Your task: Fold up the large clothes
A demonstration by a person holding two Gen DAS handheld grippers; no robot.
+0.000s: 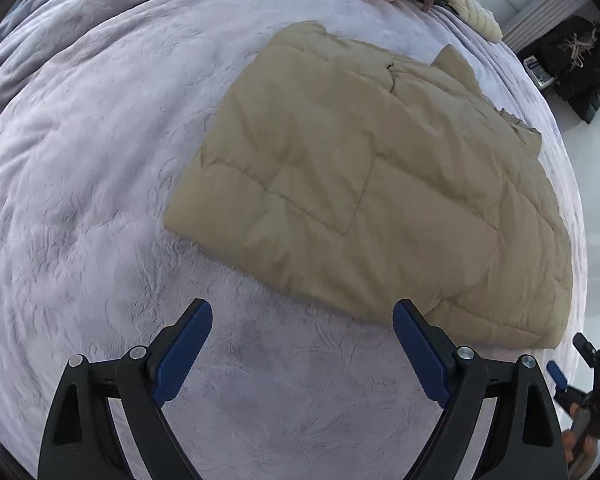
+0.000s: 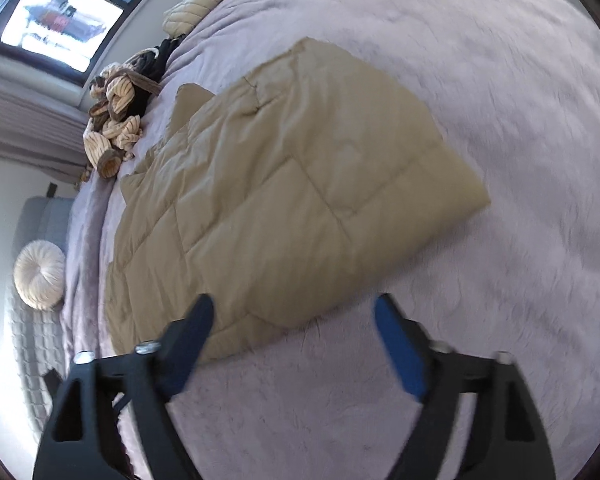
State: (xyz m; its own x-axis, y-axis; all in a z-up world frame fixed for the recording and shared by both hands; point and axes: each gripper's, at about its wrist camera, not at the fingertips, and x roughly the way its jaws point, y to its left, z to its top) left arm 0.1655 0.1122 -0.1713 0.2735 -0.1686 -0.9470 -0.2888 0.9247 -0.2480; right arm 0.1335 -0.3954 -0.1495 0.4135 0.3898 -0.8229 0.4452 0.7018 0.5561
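Both tongs, left tongs [image 1: 302, 316] and right tongs [image 2: 294, 312], gape empty above the bed [image 1: 80, 160]; we should pinch the folded jacket [image 1: 360, 168] at its near edge evenly.

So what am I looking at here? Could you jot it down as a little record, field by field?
surface: bed with a lilac plush blanket
main item: beige quilted jacket, folded into a rough rectangle, lying flat
left gripper: jaws open, empty, just short of the jacket's near edge
right gripper: jaws open, empty, at the jacket's near edge
also on bed: heap of striped cream and brown clothes
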